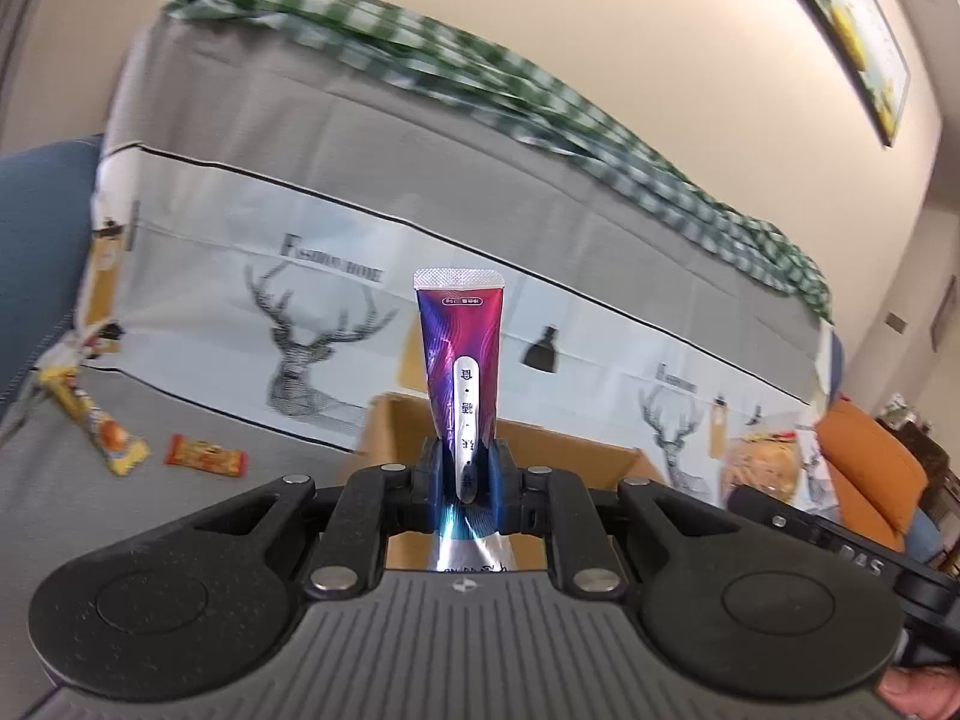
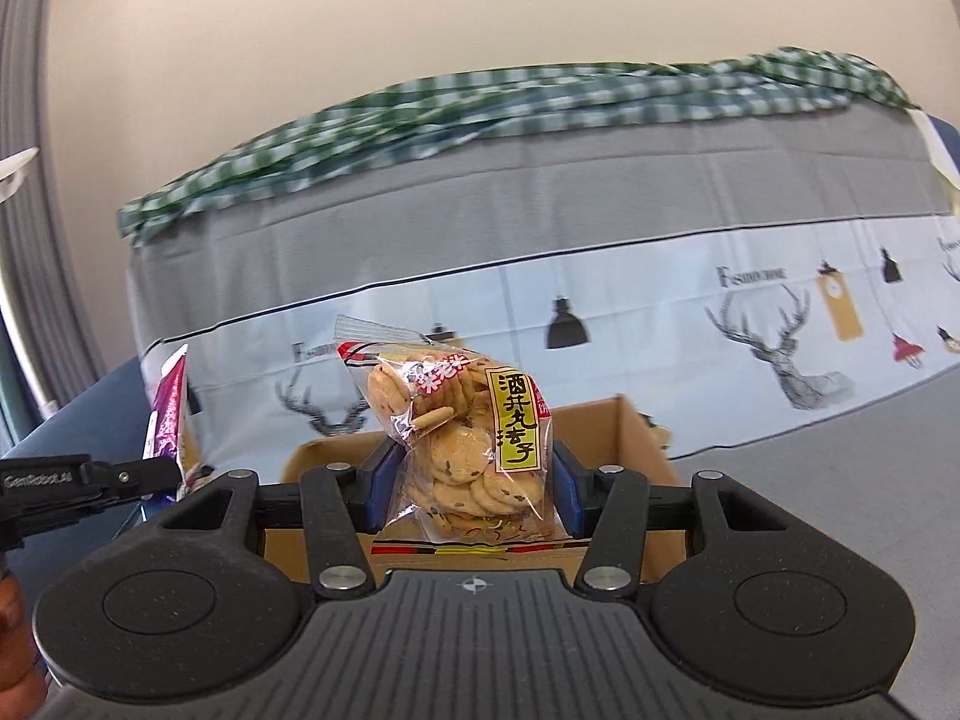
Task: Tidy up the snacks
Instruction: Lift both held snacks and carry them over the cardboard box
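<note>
While both grippers are carrying a snack, the step in hand seems to be the transport of the snacks toward the cardboard box (image 2: pixel 630 438), which stands on the grey surface in front of a sofa back covered with a deer-print cloth (image 1: pixel 312 348). The left gripper (image 1: pixel 467 468) has its fingers closed on the lower part of a purple sachet (image 1: pixel 461 354), which stands upright between them, and the box edge shows just behind and below it. The right gripper (image 2: pixel 471 498) has its fingers pressed on both sides of a clear bag of cookies (image 2: pixel 456 438) with a yellow label, and the open box is directly behind this bag. I judge that both snacks are held above or just before the box and are not yet inside it. Two more snacks, an orange wrapped bar (image 1: pixel 207 455) and a yellow packet (image 1: pixel 99 429), lie on the grey surface well to the left, so the task is probably not near its end. The next move calls for lowering each snack over the opening and then spreading the fingers, one gripper after the other, because the two tools are near each other and could collide above the box.
</note>
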Demonstrator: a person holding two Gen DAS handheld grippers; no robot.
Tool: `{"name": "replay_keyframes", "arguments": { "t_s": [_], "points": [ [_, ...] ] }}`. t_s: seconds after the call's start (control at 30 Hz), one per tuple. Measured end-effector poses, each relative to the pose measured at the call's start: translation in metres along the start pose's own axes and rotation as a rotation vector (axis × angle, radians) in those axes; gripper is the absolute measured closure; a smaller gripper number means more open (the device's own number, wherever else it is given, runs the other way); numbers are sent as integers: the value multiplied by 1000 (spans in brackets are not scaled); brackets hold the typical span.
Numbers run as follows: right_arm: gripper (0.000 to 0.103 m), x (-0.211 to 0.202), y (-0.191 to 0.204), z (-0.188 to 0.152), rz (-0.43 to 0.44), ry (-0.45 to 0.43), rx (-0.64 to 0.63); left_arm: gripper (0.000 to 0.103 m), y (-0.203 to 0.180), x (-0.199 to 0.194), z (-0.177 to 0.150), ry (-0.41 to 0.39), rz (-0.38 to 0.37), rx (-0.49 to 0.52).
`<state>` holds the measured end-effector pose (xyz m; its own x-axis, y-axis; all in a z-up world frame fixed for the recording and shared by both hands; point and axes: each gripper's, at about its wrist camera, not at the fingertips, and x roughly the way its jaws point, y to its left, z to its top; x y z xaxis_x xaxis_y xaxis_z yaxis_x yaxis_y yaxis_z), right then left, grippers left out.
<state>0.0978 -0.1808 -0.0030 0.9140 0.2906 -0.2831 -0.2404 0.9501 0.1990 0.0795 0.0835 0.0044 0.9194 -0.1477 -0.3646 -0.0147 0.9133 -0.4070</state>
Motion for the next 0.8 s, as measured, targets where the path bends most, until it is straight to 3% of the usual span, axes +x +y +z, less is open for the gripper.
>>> {"name": "replay_keyframes", "arguments": {
  "t_s": [0.33,0.8],
  "points": [
    [50,3,-6,-1,-56,-9,7,87,-33,11,-17,28,-79,71],
    [50,2,-3,-2,-96,-26,-27,87,-36,12,-20,34,-97,85]
  ]
}}
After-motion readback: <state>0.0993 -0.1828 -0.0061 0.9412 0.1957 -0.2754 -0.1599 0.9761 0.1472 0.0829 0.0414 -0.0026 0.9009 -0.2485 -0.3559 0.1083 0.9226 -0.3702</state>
